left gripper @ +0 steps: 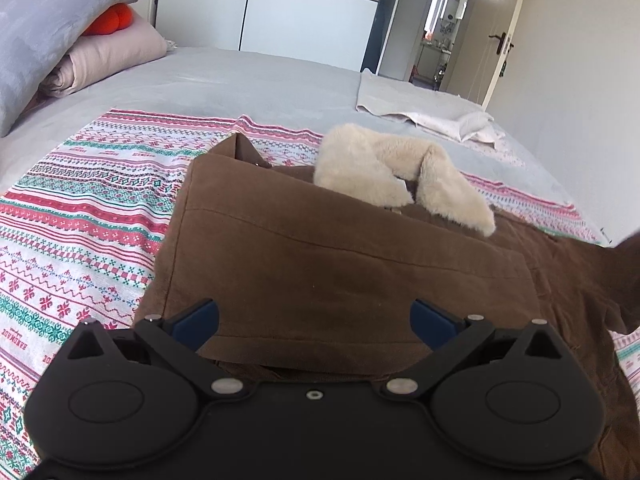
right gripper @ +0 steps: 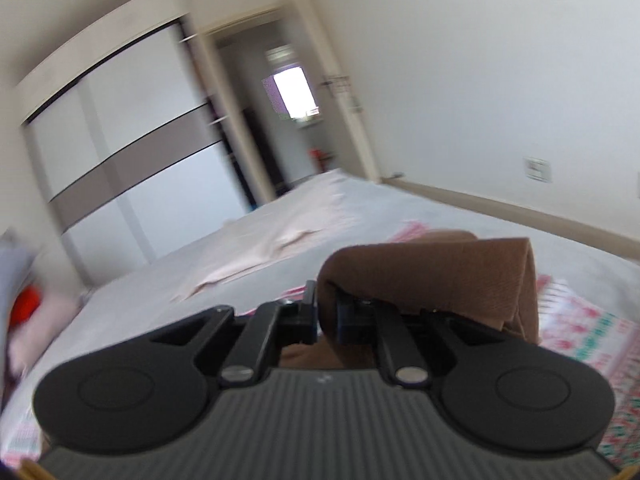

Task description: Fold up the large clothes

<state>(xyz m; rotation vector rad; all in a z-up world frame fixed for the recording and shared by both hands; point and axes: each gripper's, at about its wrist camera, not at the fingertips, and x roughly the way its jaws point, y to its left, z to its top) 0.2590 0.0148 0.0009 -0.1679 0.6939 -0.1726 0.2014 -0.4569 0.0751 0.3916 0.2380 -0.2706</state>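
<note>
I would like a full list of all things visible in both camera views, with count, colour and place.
coat: one, brown, partly folded on the patterned cloth
collar: one, cream fur, at the coat's far end
patterned cloth: one, red, green and white, under the coat
bed: one, grey cover
towel: one, whitish, far right on the bed
pillows: stacked, grey and pink, far left
wardrobe: one, white, behind the bed
left gripper: open, above the coat
right gripper: shut on a coat fold
</note>
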